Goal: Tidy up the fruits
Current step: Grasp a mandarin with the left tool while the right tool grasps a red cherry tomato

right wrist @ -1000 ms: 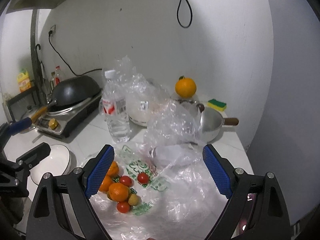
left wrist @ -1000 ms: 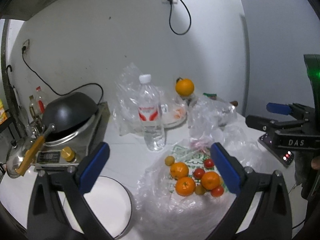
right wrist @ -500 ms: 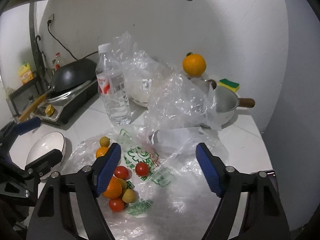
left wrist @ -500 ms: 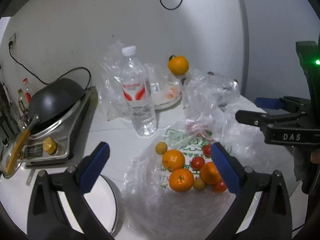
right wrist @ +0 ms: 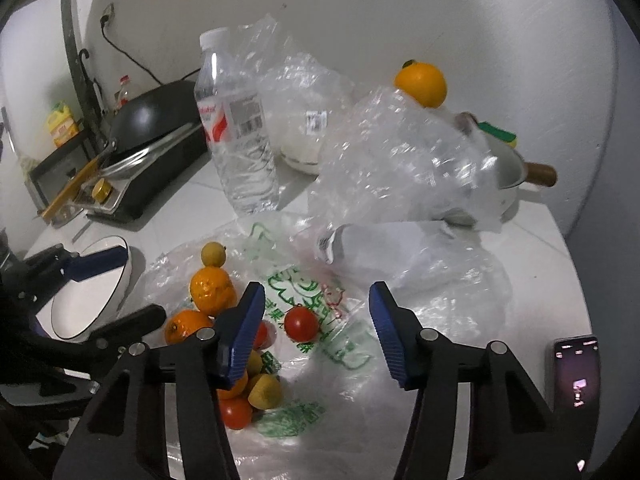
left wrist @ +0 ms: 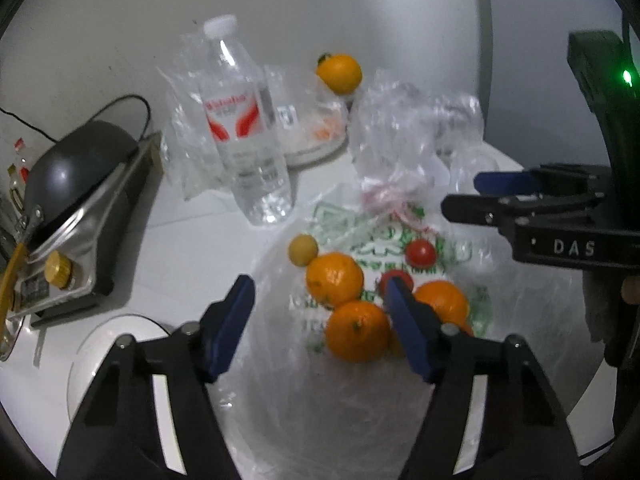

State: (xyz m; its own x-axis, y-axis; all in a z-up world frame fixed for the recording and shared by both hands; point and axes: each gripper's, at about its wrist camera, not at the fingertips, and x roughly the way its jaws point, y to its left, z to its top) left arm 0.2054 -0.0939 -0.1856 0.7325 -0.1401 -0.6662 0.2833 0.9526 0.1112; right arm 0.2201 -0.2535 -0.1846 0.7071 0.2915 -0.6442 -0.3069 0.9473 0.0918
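Three oranges (left wrist: 334,278), red tomatoes (left wrist: 420,252) and small yellow fruits (left wrist: 303,249) lie on a spread clear plastic bag (left wrist: 320,400) with green print. My left gripper (left wrist: 320,308) hovers just above the oranges; its jaws are closing, with the oranges showing between the blue pads, untouched. My right gripper (right wrist: 316,312) hangs over the same pile from the other side, its jaws also closing around a tomato (right wrist: 301,323) that the pads do not touch. Each gripper shows in the other's view: the right gripper (left wrist: 480,196) and the left gripper (right wrist: 120,292).
A white bowl (left wrist: 92,356) sits left of the bag. Behind the bag stand a water bottle (left wrist: 244,136), crumpled plastic bags (right wrist: 400,160) and a large orange (left wrist: 339,73). A wok on a cooker (left wrist: 76,168) is far left. A pot (right wrist: 516,168) and a phone (right wrist: 576,372) lie right.
Both grippers have dropped and tilted down toward the fruit pile, which now looks larger and closer. The jaws of both have narrowed from wide open.
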